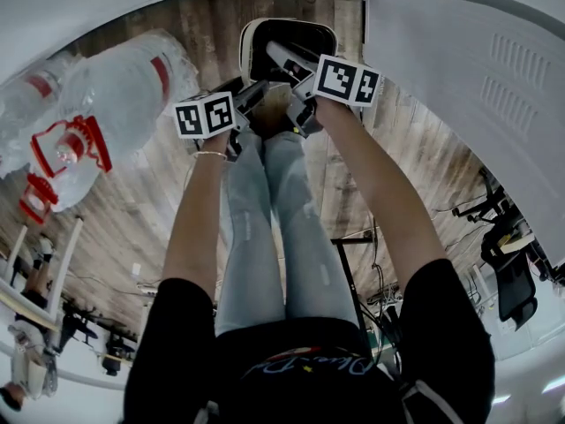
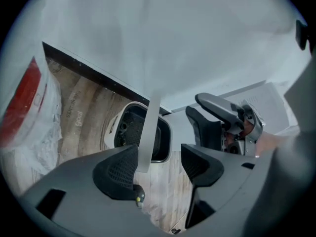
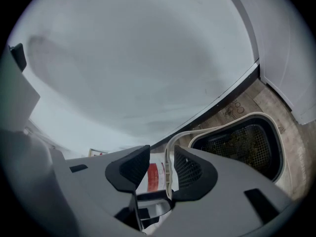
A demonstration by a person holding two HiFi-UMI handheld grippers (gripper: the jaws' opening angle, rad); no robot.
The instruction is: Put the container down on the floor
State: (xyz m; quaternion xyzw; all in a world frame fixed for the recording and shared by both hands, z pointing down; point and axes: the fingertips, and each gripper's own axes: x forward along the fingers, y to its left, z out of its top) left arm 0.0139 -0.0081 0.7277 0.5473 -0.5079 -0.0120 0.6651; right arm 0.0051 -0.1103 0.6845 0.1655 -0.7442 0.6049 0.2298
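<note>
The container (image 1: pixel 287 47) is a white-rimmed bin with a black mesh inside. It stands on the wood floor beyond the person's knees. Its thin white handle (image 2: pixel 148 132) rises between the jaws of my left gripper (image 2: pixel 159 168), beside the left pad, and the jaws stand wide apart. In the right gripper view the same handle (image 3: pixel 169 157) arcs through my right gripper (image 3: pixel 162 169), lying by the right pad with a gap to the other. The container (image 3: pixel 247 144) sits just ahead. In the head view both grippers (image 1: pixel 256 95) (image 1: pixel 287 60) hover over its near rim.
Plastic-wrapped packs of water bottles (image 1: pixel 97 104) with red labels lie on the floor at the left. A large white panel (image 1: pixel 477 87) stands at the right. A white wall with a dark skirting (image 2: pixel 94 73) runs behind the container. Chairs and cables (image 1: pixel 508 263) are further right.
</note>
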